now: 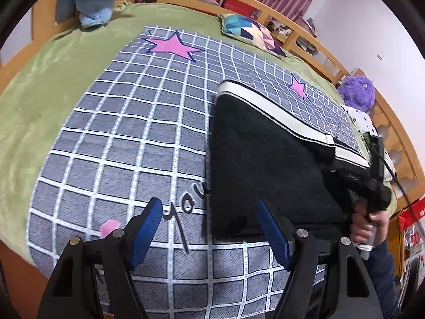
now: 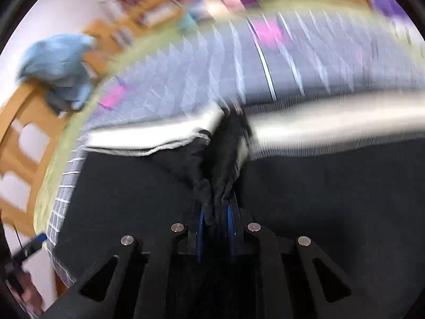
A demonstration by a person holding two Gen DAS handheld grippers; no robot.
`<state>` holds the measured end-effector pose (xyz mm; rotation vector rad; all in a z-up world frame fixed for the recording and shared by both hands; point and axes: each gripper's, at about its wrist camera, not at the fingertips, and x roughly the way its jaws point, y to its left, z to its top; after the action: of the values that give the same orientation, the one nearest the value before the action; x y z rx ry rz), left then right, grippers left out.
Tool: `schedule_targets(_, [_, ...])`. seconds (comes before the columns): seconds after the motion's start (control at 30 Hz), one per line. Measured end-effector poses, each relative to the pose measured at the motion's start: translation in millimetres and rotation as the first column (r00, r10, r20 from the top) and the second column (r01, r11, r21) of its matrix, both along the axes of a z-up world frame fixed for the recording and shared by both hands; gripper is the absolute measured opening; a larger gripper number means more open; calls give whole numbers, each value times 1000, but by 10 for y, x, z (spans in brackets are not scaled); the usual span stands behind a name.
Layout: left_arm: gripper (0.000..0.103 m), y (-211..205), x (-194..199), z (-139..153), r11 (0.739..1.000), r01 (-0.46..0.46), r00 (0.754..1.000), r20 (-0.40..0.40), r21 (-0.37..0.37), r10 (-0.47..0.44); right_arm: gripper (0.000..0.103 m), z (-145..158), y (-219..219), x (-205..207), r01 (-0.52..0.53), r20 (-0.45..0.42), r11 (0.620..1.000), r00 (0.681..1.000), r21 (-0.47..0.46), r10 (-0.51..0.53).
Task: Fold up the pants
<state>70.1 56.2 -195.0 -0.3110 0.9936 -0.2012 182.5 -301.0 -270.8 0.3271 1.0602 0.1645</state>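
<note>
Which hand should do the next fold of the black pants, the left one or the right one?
Probably the right. The right gripper is already shut on a bunch of the black pants, so it can carry them over. The left gripper is open above the checked blanket, holding nothing.

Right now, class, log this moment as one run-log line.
left gripper: open, empty | right gripper: shut on black pants with white waistband | surface: grey checked blanket

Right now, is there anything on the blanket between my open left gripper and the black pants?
Nothing visible. The left gripper hangs open over the checked blanket, and only bare blanket lies between its fingers and the near edge of the black pants. The right gripper is already shut on a bunch of the pants' fabric.
</note>
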Motion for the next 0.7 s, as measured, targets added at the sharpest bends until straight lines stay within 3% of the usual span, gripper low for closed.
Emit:
schedule_targets(0.07, [72,-41,4,-23,1000,13,1000,2,7,-13,26,23,35,-39,-2,21,1000,1000,-21,3])
schedule_targets(0.2, [72,-122,9,-88,999,37,999,5,35,-37,30,304,81,-152,-31,62,992,997,-120,39])
schedule_targets(0.27, [72,-155,23,-125,998,38,999,-4,44,-38,44,474,10,-285,-26,92,990,995,-135,39])
schedule_targets(0.43, [72,-229,82,-280,999,41,998,-41,34,-39,47,753,-162,-621,-3,151,989,988,-145,25])
schedule_targets(0.57, [73,-307,64,-425,997,29,997,-71,66,-24,52,622,-86,-803,-34,135,986,989,-161,57])
schedule_targets(0.7, [74,-300,34,-391,998,10,997,-81,69,-5,52,253,24,-834,-60,43,978,997,-199,70])
